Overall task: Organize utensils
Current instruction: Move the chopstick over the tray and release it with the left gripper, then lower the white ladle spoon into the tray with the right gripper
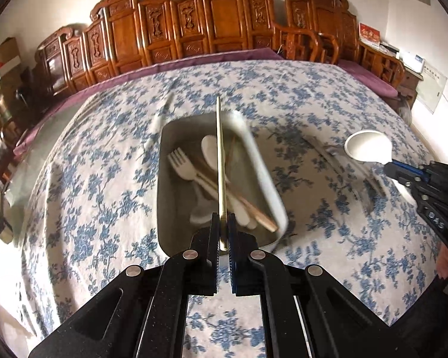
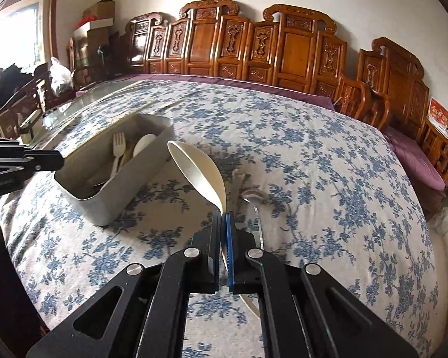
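From my left wrist camera, my left gripper [image 1: 223,232] was clamped tight on a thin pale-gold flat utensil [image 1: 220,161], held edge-on above the long grey rectangular tray [image 1: 262,161]. The tray sat on the table's blue-flowered white cloth [image 1: 89,179] and held a white plastic fork [image 1: 182,164], a white spoon [image 1: 210,150] and wooden chopsticks [image 1: 254,208]. At the right edge my right gripper [image 1: 388,165] carried a large white ladle [image 1: 367,146].

From my right wrist camera, my right gripper [image 2: 223,229] was closed hard on the ladle's [image 2: 197,170] handle, its bowl raised just beside the tray [image 2: 146,161]. A metal spoon [image 2: 254,205] lay on the cloth [image 2: 328,179] beyond my fingers. My left gripper [image 2: 55,158] showed at the left.
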A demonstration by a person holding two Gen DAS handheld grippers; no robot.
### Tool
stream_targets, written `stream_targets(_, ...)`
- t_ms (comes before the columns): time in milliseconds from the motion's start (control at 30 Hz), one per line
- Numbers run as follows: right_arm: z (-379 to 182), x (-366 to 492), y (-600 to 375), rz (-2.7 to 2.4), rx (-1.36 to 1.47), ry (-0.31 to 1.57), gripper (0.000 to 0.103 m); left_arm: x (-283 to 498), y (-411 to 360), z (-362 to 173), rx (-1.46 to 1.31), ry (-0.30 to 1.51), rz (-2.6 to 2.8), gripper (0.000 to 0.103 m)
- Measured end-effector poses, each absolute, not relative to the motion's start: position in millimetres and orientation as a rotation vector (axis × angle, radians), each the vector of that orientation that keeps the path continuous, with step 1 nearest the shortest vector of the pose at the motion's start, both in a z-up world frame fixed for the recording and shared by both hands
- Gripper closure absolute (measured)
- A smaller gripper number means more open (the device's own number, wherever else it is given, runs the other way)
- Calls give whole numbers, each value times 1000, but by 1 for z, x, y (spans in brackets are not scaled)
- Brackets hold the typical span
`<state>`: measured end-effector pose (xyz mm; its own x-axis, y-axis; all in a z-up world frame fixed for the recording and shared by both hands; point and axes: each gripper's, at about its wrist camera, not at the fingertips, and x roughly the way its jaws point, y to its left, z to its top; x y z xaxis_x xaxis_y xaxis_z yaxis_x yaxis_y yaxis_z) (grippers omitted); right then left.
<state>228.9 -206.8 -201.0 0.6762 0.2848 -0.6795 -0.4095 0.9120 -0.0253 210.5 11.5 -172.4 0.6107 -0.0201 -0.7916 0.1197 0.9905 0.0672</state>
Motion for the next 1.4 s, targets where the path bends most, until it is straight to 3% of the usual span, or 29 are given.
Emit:
stream_targets(433,-210,231,-206,386,-196,751,99,227,26,-194,110,969,-72,99)
stream_targets(1067,-209,234,-179,418,-205,785,99,234,45,-191,23,909,-86,98)
stream_targets(1100,-209,234,-177,420,-202,787,99,234,46,-190,18,902,-91,97)
stream_targets(1200,-206,239,-170,430,-167,804,99,232,48,-184,12,874,-91,82)
stream_targets(1400,-194,248,-147,461,-114,803,99,233,64,-177,-21,851,-70,71)
